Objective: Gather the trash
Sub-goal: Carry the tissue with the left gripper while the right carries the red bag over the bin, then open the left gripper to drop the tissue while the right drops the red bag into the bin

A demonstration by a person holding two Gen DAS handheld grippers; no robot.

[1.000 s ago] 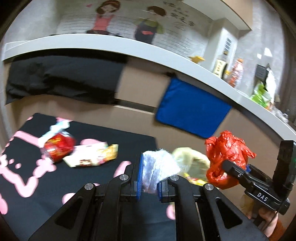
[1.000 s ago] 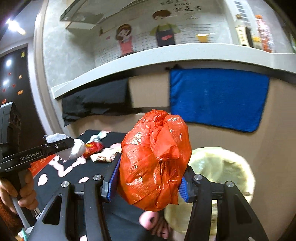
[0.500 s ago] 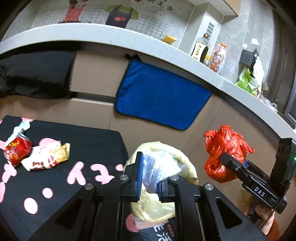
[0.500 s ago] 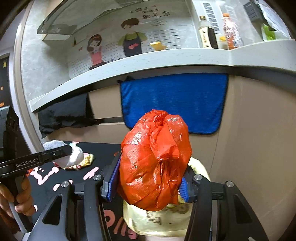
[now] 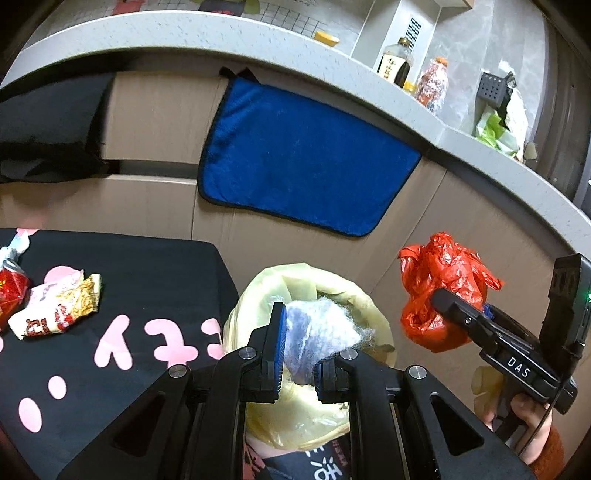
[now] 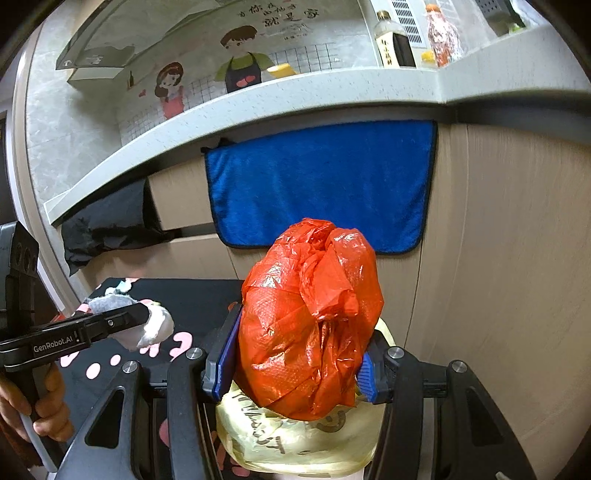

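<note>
My left gripper (image 5: 299,354) is shut on a white tissue wad (image 5: 325,328), held over the mouth of a bin lined with a yellow bag (image 5: 295,284). The same wad (image 6: 151,325) shows at the left of the right wrist view, in the left gripper (image 6: 142,319). My right gripper (image 6: 295,362) is shut on a crumpled red plastic bag (image 6: 314,317), above the yellow bag (image 6: 295,443). In the left wrist view the red bag (image 5: 439,288) hangs to the right of the bin in the right gripper (image 5: 448,301). A snack wrapper (image 5: 55,302) and a red packet (image 5: 11,291) lie on the black mat (image 5: 147,277).
A blue towel (image 5: 303,166) hangs on the beige cabinet front behind the bin. A grey counter (image 5: 221,33) above carries bottles (image 5: 395,62) and a green bag (image 5: 495,129). Black cloth (image 5: 48,125) hangs at the left. A hand (image 5: 528,417) grips the right tool.
Both grippers have swung right with their loads, from over the mat to above the yellow-lined bin. The wrappers on the mat have slid toward the left edge of the left wrist view.
</note>
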